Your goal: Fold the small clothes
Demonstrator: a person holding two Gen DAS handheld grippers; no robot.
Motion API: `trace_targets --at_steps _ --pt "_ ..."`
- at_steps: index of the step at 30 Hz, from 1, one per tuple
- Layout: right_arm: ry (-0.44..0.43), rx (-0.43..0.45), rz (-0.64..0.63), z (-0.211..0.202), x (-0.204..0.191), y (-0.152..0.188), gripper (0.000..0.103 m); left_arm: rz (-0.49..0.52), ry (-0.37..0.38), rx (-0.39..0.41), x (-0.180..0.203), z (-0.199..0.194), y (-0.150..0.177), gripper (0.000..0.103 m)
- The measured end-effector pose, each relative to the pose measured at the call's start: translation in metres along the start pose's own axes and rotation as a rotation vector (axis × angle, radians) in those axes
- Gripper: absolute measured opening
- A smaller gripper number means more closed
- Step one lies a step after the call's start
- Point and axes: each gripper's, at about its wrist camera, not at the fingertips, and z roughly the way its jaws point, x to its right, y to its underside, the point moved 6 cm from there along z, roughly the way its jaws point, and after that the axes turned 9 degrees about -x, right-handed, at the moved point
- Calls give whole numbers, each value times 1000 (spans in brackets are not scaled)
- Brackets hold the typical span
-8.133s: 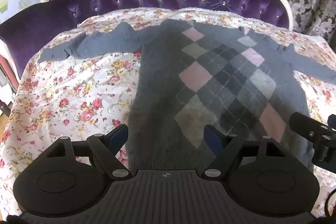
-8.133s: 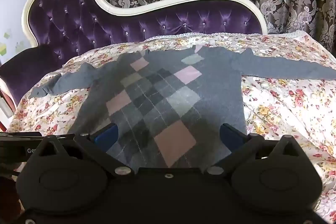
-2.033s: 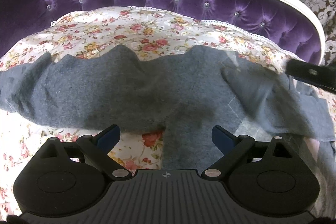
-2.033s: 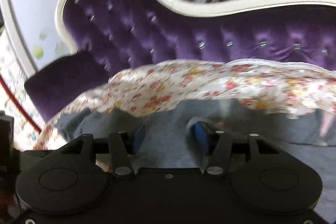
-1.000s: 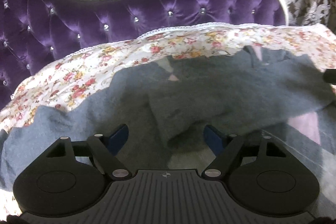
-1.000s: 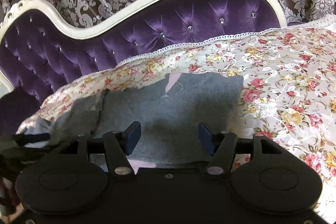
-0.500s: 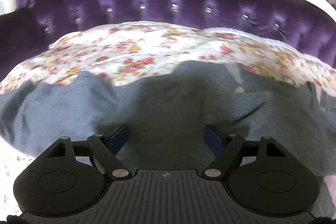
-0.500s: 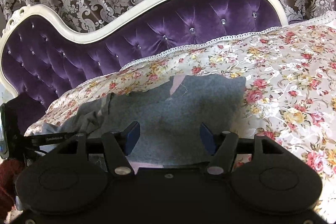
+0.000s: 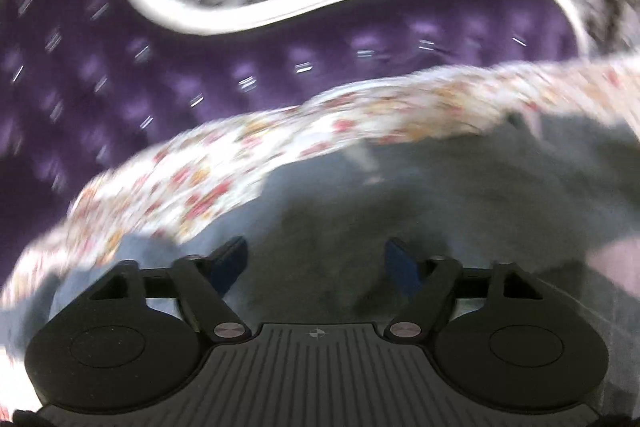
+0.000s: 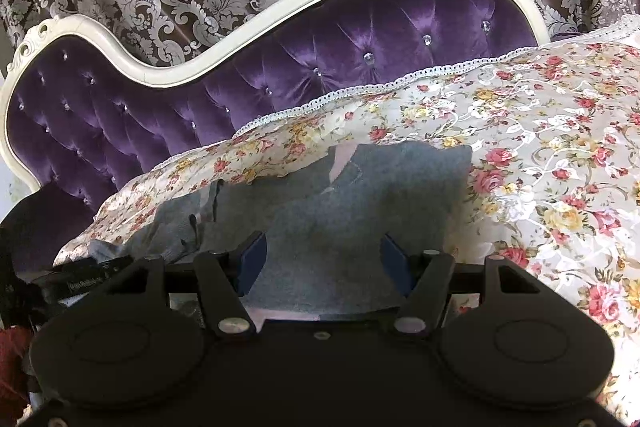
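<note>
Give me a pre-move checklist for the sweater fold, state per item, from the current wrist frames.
1. Right gripper free of cloth: ok, jaws wide apart, nothing pinched.
2. Left gripper free of cloth: ok, jaws apart, though the view is motion-blurred.
3. Right side of the sweater folded in: ok, a straight edge sits against the floral sheet.
4. Left side folded in: not ok, the cloth there is bunched and creased.
5. Left camera steady enough to aim a grasp: not ok, the frame is smeared.
6. Sweater hem position: cannot tell, hidden under the gripper bodies.
</note>
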Motion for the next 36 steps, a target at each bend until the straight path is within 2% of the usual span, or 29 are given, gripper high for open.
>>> trace_targets --at_steps 1,5,8,9,10,12,15,16,19,24,29,30,34,35,36 --pt "-1 -3 0 0 0 1 67 37 8 -3 9 4 -1 57" --pt "-6 -4 7 0 1 0 67 125 -14 -8 34 19 -8 57" --pt "-9 -2 15 -1 3 -1 67 136 -35 -14 41 27 -12 56" --pt "-8 -1 16 -1 2 -1 67 133 -33 -16 40 29 -13 48" --pt "-8 -1 17 -1 3 -1 67 122 -23 -23 40 32 -15 30" --pt "-8 -2 19 -1 2 -1 67 47 6 -43 32 32 -14 8" --pt "-10 -4 24 -1 4 -1 67 -198 82 -51 -4 29 -12 5" --pt "-12 -6 29 -1 5 -1 67 -256 79 -54 -16 28 -9 5" --pt "-22 -14 58 0 10 -1 67 -333 44 -61 -45 26 -1 5" --pt "-9 -30 76 5 14 0 67 -415 58 -135 -73 34 17 6" --pt "12 -45 65 12 14 4 67 -415 61 -141 -74 32 25 9" --pt "15 -48 61 12 14 5 67 -411 60 -145 -74 31 26 14" --pt "25 -58 51 14 13 8 68 -388 8 -173 -74 30 30 54" --pt "26 -61 49 14 12 8 70 -381 -1 -180 -74 30 31 57" --pt "26 -63 48 14 12 9 75 -374 -9 -180 -73 29 32 60"
